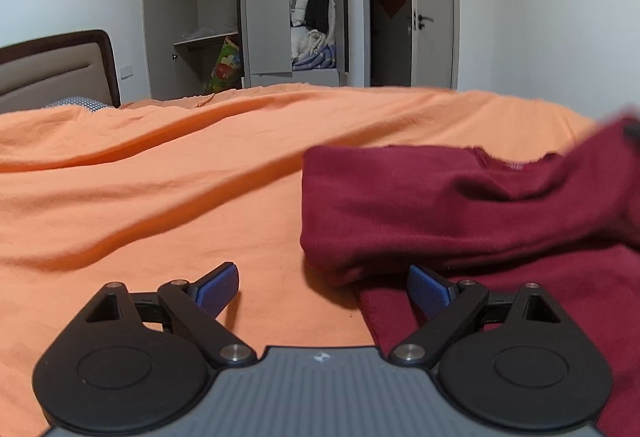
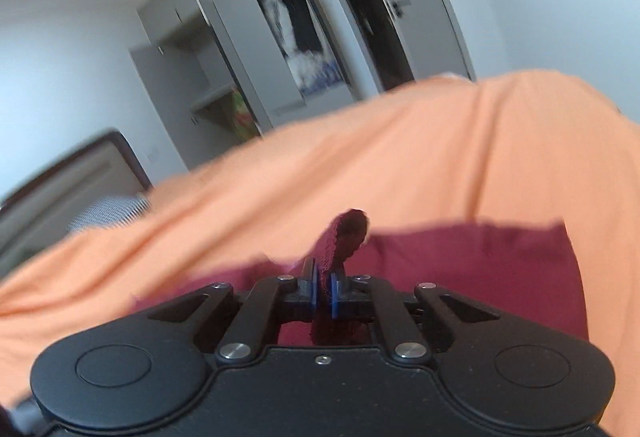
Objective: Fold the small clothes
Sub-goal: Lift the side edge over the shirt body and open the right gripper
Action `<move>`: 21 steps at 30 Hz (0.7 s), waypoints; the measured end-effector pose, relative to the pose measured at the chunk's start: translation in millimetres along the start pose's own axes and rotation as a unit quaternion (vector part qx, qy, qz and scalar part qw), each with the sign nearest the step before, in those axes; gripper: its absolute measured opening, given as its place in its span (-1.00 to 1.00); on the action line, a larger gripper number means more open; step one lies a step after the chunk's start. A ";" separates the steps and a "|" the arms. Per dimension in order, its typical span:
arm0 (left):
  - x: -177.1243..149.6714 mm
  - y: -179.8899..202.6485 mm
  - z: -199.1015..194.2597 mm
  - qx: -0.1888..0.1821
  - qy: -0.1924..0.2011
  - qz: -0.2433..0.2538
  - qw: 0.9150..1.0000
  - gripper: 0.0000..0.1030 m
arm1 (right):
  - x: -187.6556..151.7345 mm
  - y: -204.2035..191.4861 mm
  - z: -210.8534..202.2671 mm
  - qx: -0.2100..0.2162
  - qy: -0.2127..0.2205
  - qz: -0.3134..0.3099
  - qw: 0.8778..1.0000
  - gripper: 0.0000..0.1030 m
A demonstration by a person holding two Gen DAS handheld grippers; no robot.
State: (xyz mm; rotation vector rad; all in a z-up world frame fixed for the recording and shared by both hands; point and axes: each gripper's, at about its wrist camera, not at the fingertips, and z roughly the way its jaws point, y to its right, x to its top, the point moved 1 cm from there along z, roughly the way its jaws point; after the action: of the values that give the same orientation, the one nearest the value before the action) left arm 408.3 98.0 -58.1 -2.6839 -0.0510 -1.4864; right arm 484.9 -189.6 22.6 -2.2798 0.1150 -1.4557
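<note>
Maroon knit garment (image 1: 460,205) rumpled on orange sheet (image 1: 160,177); right hand-held gripper (image 2: 324,291) pinches it, left hand-held gripper (image 1: 324,287) wide.

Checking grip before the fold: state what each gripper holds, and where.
Right gripper pinches a bunched edge of the dark red garment. Left gripper is open, holding nothing.

Left claw (image 1: 323,287) spread wide; right claw (image 2: 324,291) clamped (tilted)

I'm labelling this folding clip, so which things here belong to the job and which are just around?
Job:
- maroon garment
- right gripper, shut on a fold of it
- left gripper, open beside it
- orange bedsheet, the work surface

Just around:
- wardrobe, doors open
- headboard
- door
</note>
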 end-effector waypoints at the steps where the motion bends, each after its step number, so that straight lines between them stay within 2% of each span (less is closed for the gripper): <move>1: 0.4 2.5 1.9 0.004 -0.002 0.007 1.000 0.71 | 8.4 -3.3 -5.2 0.010 0.009 -0.001 1.000 -0.89; 5: 5.0 9.9 5.8 0.019 0.012 0.033 0.999 0.43 | 33.0 -11.9 -20.8 0.032 0.036 -0.003 0.999 -0.89; 7: 7.9 12.5 6.0 0.026 0.021 0.046 0.998 0.09 | 42.3 -13.9 -26.6 0.030 0.051 -0.007 0.998 -0.89; 8: 9.3 13.0 5.9 0.024 0.023 0.051 0.998 -0.01 | 45.9 -13.7 -28.8 0.024 0.060 -0.008 0.998 -0.89; 10: 11.2 14.7 2.1 0.012 0.033 0.055 0.998 -0.47 | 47.8 -8.7 -33.5 0.016 0.069 -0.004 0.997 -0.89; 13: 12.1 16.9 -3.0 0.019 0.041 0.067 0.997 -0.81 | 41.3 0.7 -34.2 -0.001 0.061 -0.009 0.998 -0.89; 21: 10.0 -6.8 -0.2 -0.002 -0.004 -0.006 1.000 -0.89 | -27.1 31.9 -6.0 -0.049 -0.018 0.013 0.999 -0.89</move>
State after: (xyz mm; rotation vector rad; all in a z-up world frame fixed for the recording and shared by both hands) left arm 413.0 104.7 -49.2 -2.6974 -0.0666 -1.4798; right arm 472.6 -212.3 -10.8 -2.3727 0.2089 -1.4235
